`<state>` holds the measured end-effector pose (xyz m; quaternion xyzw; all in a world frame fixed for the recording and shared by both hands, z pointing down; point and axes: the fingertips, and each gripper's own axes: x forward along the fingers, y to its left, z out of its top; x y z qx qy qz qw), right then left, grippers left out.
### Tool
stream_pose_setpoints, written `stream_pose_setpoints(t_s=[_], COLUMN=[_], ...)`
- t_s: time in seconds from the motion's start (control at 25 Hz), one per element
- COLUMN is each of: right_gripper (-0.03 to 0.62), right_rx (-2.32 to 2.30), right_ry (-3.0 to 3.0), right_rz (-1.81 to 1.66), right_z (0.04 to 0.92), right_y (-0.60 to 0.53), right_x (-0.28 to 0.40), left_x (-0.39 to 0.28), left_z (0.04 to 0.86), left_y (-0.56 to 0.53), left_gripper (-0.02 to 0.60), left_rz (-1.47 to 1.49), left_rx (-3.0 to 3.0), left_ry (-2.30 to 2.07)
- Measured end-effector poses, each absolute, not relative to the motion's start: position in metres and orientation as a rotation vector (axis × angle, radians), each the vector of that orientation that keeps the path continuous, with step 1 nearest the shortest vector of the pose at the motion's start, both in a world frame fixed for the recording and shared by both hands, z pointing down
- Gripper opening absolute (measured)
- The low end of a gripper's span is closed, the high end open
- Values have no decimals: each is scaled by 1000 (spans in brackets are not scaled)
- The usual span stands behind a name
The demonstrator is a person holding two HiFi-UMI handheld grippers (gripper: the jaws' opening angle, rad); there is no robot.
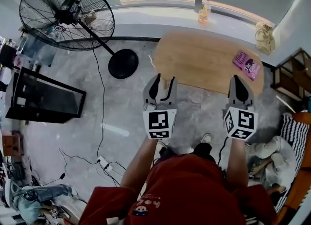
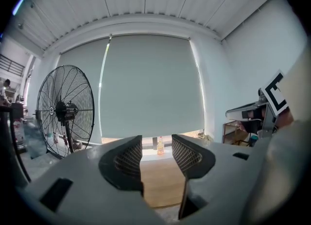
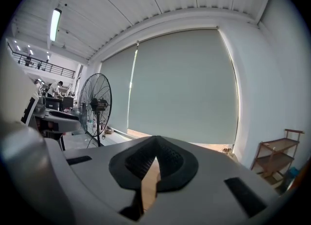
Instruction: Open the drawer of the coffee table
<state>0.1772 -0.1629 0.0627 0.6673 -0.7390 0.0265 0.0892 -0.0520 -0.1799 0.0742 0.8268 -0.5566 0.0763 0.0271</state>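
Note:
The coffee table [image 1: 204, 59] is a low oval with a light wooden top; in the head view it lies just ahead of both grippers, and its drawer is not visible from above. My left gripper [image 1: 164, 84] hovers at the table's near left edge, its jaws apart with nothing between them. Through that gap in the left gripper view [image 2: 156, 144] I see the tabletop [image 2: 158, 185]. My right gripper [image 1: 238, 80] is over the near right edge, and in the right gripper view [image 3: 155, 144] its tips meet, holding nothing.
A pink book [image 1: 246, 64] lies on the table's right end. A bottle [image 1: 203, 14] stands on the window sill behind. A large black floor fan [image 1: 67, 14] is at the left, a black cabinet [image 1: 46, 97] nearer left, wooden shelves [image 1: 291, 73] at the right, and cables [image 1: 104, 163] on the floor.

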Motion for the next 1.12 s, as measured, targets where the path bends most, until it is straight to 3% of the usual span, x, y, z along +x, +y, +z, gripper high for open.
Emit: stream_pose_setpoints(t_s=[0.56,1.12], right_gripper=[-5,-5], right_rx=[1837,1792], right_ry=[-2260,-2257], right_rz=[124,119], right_z=[136,316], right_y=[-181,-182], right_x=[116,102], left_x=[-83,-78], left_z=[142,337], left_y=[-174,-188], left_gripper=[189,189], left_rz=[335,366], left_rx=[2509,2531], left_ry=[-1718,-1688])
